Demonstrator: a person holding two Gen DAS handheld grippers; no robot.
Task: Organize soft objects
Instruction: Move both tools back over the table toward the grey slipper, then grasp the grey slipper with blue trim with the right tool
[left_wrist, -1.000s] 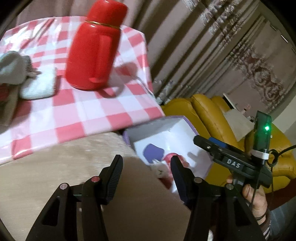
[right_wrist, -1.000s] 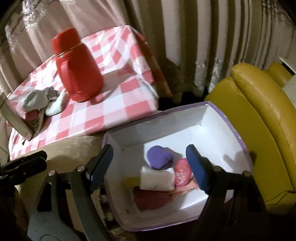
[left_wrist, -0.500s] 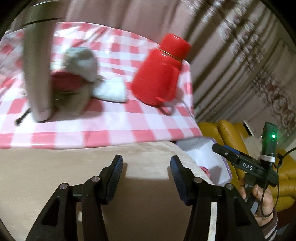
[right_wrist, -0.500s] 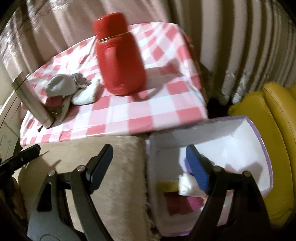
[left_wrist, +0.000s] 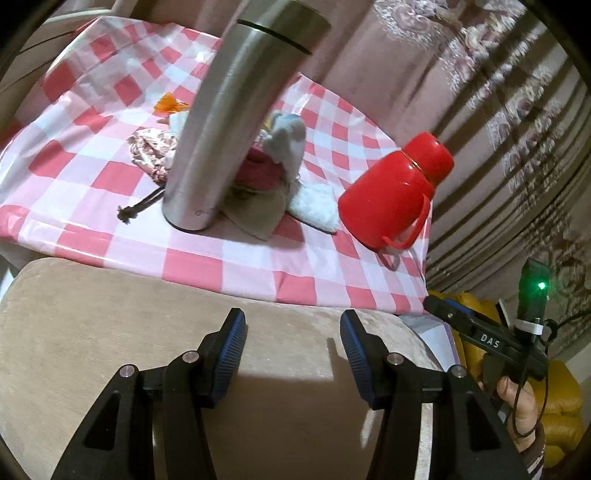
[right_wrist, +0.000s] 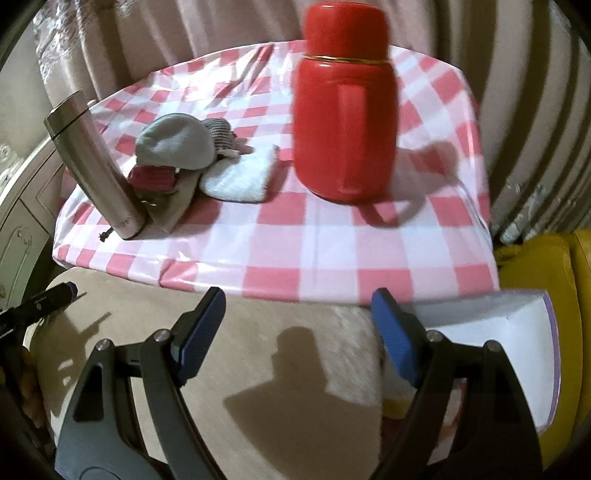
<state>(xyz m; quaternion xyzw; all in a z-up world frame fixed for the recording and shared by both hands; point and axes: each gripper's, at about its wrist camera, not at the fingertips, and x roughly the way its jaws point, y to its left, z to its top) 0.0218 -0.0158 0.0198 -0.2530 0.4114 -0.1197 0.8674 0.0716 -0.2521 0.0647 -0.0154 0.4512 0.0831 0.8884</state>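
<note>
A pile of soft things lies on the pink checked table (right_wrist: 332, 251): a grey sock (right_wrist: 173, 142), a white towel (right_wrist: 240, 177), a dark red cloth (right_wrist: 153, 177) and a tan cloth (left_wrist: 255, 214). The left wrist view also shows a floral cloth (left_wrist: 151, 151) and an orange scrap (left_wrist: 170, 103). My left gripper (left_wrist: 291, 339) is open and empty over a beige cushion (left_wrist: 110, 332). My right gripper (right_wrist: 295, 317) is open and empty, short of the table edge. The white box (right_wrist: 517, 332) sits at lower right, its contents mostly hidden.
A steel flask (left_wrist: 236, 110) stands in front of the pile and hides part of it. A red jug (right_wrist: 343, 110) stands right of the pile. A yellow armchair (right_wrist: 535, 266) is behind the box. Curtains (left_wrist: 498, 110) hang behind the table.
Both grippers have swung left, away from the white box and toward the table. The pile and flask have come into view. Both stay open and empty.
</note>
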